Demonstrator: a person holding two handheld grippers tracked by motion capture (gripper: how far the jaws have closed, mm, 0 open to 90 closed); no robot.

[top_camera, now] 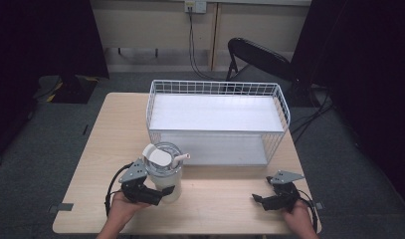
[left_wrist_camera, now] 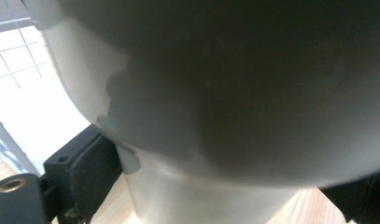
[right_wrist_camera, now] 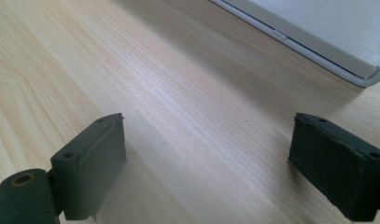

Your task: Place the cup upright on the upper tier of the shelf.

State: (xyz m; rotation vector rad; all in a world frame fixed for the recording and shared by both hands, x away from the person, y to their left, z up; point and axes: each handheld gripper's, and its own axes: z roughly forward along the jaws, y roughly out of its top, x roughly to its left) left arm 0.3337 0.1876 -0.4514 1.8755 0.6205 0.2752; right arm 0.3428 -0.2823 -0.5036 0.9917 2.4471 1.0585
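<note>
A translucent lidded tumbler (top_camera: 166,172) with a white flip cap and a short spout stands near the wooden table's (top_camera: 115,129) front left, just before a white wire basket (top_camera: 215,85). My left gripper (top_camera: 162,188) is shut on the tumbler's lower body, with one jaw showing across its front. In the left gripper view the tumbler (left_wrist_camera: 234,93) looms close, and the left gripper (left_wrist_camera: 225,191) has a black pad (left_wrist_camera: 87,170) pressed on each side. My right gripper (top_camera: 263,190) rests low at the front right, open, and the right gripper (right_wrist_camera: 206,158) has bare wood between its jaws.
The basket has a white floor and takes up the table's far middle; its base edge (right_wrist_camera: 318,42) lies ahead of the right gripper. A dark folding chair (top_camera: 254,55) stands behind the table. Bare tabletop lies at the left and along the front middle.
</note>
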